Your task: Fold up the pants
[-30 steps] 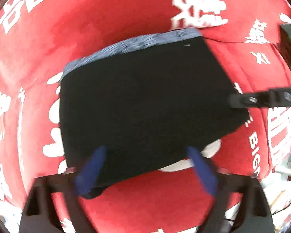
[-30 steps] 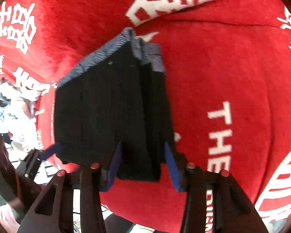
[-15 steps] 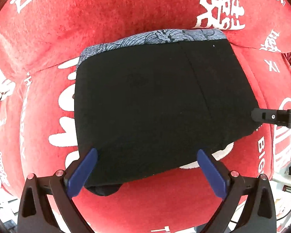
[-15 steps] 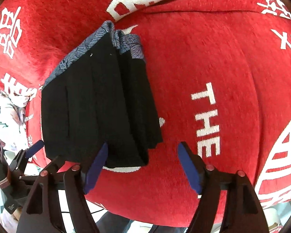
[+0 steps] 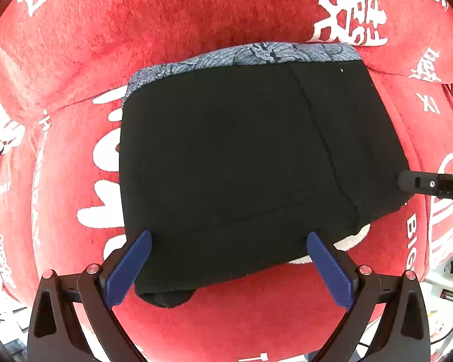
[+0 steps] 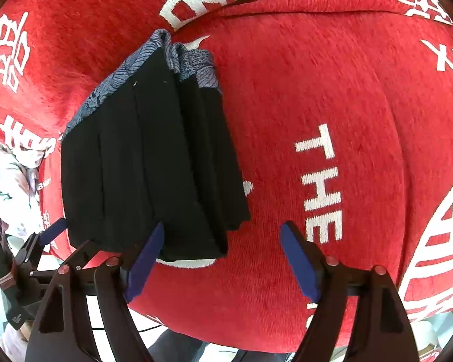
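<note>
Your pants (image 5: 241, 163) are folded into a compact black rectangle lying flat on the red cushion (image 5: 226, 15), which has white lettering all over it. The blue-grey patterned waistband (image 5: 256, 55) runs along the far edge in the left wrist view, so the waistband end points away from you there and the folded end sits nearest the left gripper (image 5: 226, 267). In that view the bundle's longer side runs left to right, parallel to the waistband. A seam line (image 5: 326, 138) crosses the top layer from the waistband toward the near edge on the right part. From the right wrist view you see the stack edge-on: several black layers (image 6: 214, 163) stepped along the right side, waistband (image 6: 117, 75) at the far upper left, long edge running diagonally from there down toward the right gripper (image 6: 220, 259). Your left jaws stand wide apart over the near edge of the pants, blue pads (image 5: 130, 268) either side of it, not pressing the cloth. Your right jaws have just been opening and now sit apart; the left pad (image 6: 145, 264) is just by the near corner of the pants, the other pad over bare cushion, nothing clamped between them. The right gripper's tip (image 5: 432, 184) shows at the right edge of the left wrist view, just beside the pants' right side. Clutter (image 6: 12, 166) shows past the cushion edge at left; too blurred to identify.
</note>
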`<state>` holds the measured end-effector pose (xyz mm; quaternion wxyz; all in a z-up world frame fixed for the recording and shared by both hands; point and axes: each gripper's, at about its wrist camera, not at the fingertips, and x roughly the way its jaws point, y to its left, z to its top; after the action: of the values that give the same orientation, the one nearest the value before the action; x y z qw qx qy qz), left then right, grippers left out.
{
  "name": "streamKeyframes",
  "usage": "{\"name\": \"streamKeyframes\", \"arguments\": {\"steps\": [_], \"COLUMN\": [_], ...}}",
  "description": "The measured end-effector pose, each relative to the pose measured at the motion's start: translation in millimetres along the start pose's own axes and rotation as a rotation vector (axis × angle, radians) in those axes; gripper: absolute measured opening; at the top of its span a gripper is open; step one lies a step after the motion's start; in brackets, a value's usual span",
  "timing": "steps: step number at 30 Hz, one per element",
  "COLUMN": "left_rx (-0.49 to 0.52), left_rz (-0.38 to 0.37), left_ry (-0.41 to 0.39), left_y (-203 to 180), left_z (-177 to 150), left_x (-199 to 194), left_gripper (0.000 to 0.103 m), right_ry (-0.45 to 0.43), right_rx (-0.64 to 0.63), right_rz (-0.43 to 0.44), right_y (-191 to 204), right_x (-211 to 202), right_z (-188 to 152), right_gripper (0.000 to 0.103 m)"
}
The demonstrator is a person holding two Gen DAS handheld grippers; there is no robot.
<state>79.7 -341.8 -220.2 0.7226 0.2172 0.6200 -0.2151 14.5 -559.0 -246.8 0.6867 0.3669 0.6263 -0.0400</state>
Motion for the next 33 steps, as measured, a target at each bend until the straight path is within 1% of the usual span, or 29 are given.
{"name": "streamKeyframes", "arguments": {"steps": [4,8,9,11,14,17,20,22,24,26,29,30,33], "left_rx": [-0.056,-0.126,-0.143,-0.177,-0.235,-0.282,-0.323,-0.331,-0.32,-0.303,-0.272,-0.256,-0.223], "left_rz": [0.009,-0.014,-0.033,-0.095,-0.214,-0.259,-0.34,-0.363,-0.387,-0.415,-0.428,-0.431,-0.421], "left_ry": [-0.008,-0.002,-0.007,-0.009,0.015,0.024,0.054,0.073,0.072,0.068,0.067,0.067,0.072], "left_y": [20.3,49.6,57.3,71.8,90.9,104.5,116.1,118.5,115.6,109.4,98.8,94.0,85.0], "left_z": [7.2,16.6,19.2,24.5,31.5,35.7,38.3,38.4,39.3,41.6,48.1,51.2,57.0], "left_x": [0.4,4.5,4.5,6.3,17.5,28.8,45.6,56.0,60.5,62.4,66.8,68.7,75.2], "left_gripper": [0.103,0.103,0.103,0.103,0.103,0.103,0.103,0.103,0.103,0.103,0.103,0.103,0.103], "right_ry": [-0.003,0.001,0.002,-0.001,-0.006,-0.016,-0.007,0.017,0.042,0.056,0.088,0.094,0.106], "right_rx": [-0.011,-0.014,-0.013,-0.012,-0.01,-0.023,-0.051,-0.058,-0.063,-0.069,-0.066,-0.073,-0.123], "right_rz": [0.01,0.026,0.035,0.059,0.121,0.171,0.204,0.216,0.209,0.222,0.271,0.281,0.301], "right_y": [0.0,-3.2,-4.4,-7.2,-11.4,-12.0,-11.0,-12.5,-14.6,-15.3,-17.3,-15.9,-8.0], "right_x": [-1.6,-2.7,-3.2,-5.5,-8.7,-11.0,-6.6,1.0,9.4,16.8,28.1,30.6,33.3], "right_z": [-0.9,-2.6,-2.7,-2.0,3.5,11.7,23.9,31.9,42.4,45.2,55.1,57.9,61.9], "right_gripper": [0.083,0.083,0.083,0.083,0.083,0.083,0.083,0.083,0.083,0.083,0.083,0.084,0.088]}}
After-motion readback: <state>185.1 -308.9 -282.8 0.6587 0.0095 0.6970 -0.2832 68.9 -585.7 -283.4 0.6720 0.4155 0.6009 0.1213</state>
